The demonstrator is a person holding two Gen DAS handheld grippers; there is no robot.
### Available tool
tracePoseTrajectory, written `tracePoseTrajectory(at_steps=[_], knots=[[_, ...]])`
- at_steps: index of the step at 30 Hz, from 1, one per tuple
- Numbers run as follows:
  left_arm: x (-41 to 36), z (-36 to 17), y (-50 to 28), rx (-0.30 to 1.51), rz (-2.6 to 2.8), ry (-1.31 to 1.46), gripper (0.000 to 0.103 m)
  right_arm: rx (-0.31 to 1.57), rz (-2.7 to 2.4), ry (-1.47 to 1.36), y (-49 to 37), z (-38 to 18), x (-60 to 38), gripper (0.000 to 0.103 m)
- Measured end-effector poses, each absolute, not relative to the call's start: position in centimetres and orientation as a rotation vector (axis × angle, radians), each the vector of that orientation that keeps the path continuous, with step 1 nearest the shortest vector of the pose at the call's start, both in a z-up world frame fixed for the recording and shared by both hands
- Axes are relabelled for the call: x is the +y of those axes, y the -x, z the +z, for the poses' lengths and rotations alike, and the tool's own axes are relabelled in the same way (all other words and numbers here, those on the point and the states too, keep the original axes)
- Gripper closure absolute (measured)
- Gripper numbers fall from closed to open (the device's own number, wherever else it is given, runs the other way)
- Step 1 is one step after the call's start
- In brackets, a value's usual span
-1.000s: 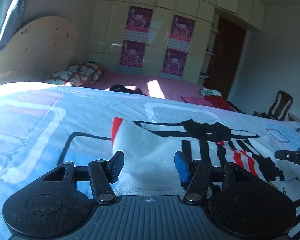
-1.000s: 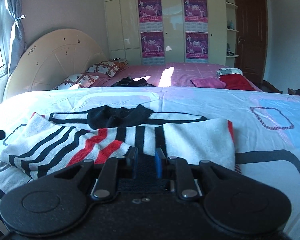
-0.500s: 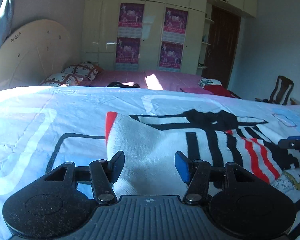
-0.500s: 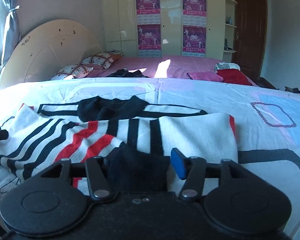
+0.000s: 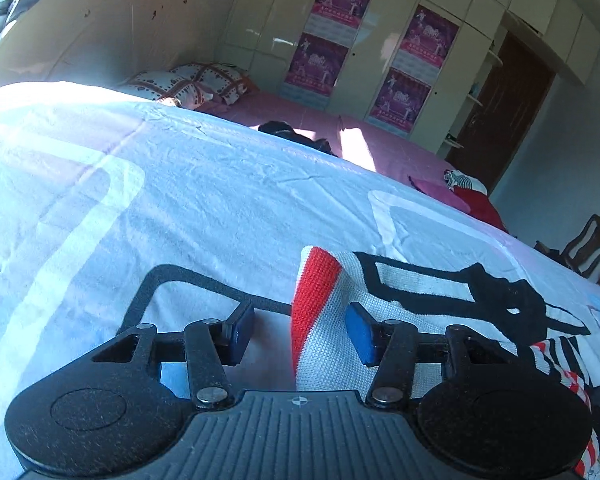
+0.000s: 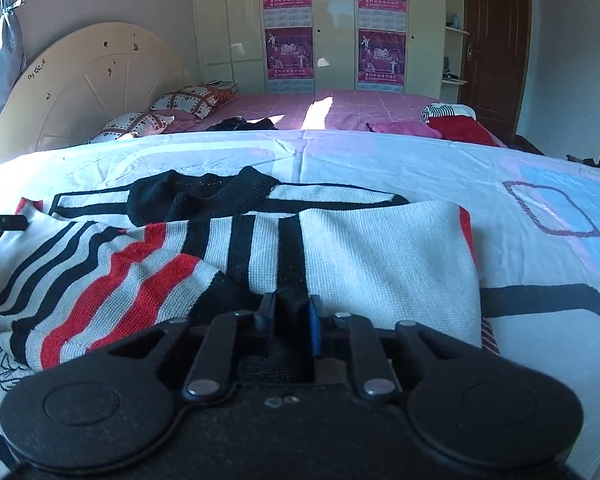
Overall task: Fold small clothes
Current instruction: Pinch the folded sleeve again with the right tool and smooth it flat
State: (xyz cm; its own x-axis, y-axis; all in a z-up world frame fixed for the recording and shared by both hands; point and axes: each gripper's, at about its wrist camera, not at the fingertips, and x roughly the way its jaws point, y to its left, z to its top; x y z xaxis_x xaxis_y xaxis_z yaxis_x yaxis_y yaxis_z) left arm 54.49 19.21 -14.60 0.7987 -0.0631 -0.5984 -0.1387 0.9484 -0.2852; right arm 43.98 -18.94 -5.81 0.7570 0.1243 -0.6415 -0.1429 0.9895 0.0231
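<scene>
A knitted sweater point(image 6: 380, 256), white with black and red stripes and a black collar point(image 6: 204, 196), lies partly folded on the bed's sheet point(image 6: 540, 160). My right gripper point(image 6: 292, 312) is at its near edge, jaws closing, pads pressed on the black cuff point(image 6: 228, 296) of the striped sleeve. In the left wrist view the sweater point(image 5: 412, 284) shows its red-edged left side point(image 5: 314, 284). My left gripper point(image 5: 300, 330) straddles that edge, jaws closing slightly. The blue pad point(image 5: 360, 332) lies over the knit while the other hangs over bare sheet, clear of it.
The pale blue and white sheet point(image 5: 180, 200) stretches left and far. Behind it is a pink bed point(image 6: 340, 108) with pillows point(image 6: 188, 100) and red clothes point(image 6: 456, 128). A rounded headboard point(image 6: 80, 80) is at the left, a chair point(image 5: 588, 244) at the right.
My left gripper slid left to the sweater's red-edged side and rolled. My right gripper's jaws opened, then closed again on the black cuff.
</scene>
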Motion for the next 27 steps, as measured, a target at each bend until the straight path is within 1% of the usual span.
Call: tracePoseTrajectory(at_steps=[3,6,8,9,12,15,20,24,27], knots=[[19.4,-13.9,-54.4,0.603,0.039,0.303,0.051,0.642,0.155,-0.011,-43.9,-4.5,-19.2,0.081],[20.1,-14.8,-56.4,0.665,0.051,0.315,0.051,0.623,0.182,-0.018,-44.3,-3.9,-18.7,0.08],[20.6,-15.5,-56.9,0.667,0.068,0.337,0.055,0.63,0.211,-0.038,-45.0,-3.9,-18.3,0.074],[20.8,-15.5,-57.1,0.666,0.076,0.355,0.058,0.639,0.217,-0.039,-45.2,-4.1,-18.1,0.074],[21.9,-15.9,-57.0,0.661,0.079,0.426,0.064,0.691,0.139,-0.011,-46.3,-5.3,-17.8,0.078],[21.4,-16.2,-56.6,0.652,0.065,0.366,0.065,0.715,0.109,-0.05,-46.6,-6.1,-18.5,0.083],[20.8,-15.8,-57.0,0.662,0.074,0.323,0.065,0.707,0.093,-0.028,-46.4,-5.8,-18.3,0.08],[20.8,-15.6,-56.9,0.66,0.074,0.304,0.065,0.704,0.018,-0.004,-47.0,-5.6,-18.6,0.079],[19.9,-14.0,-56.0,0.598,0.06,0.293,0.065,0.708,-0.001,-0.026,-47.7,-5.6,-19.2,0.08]])
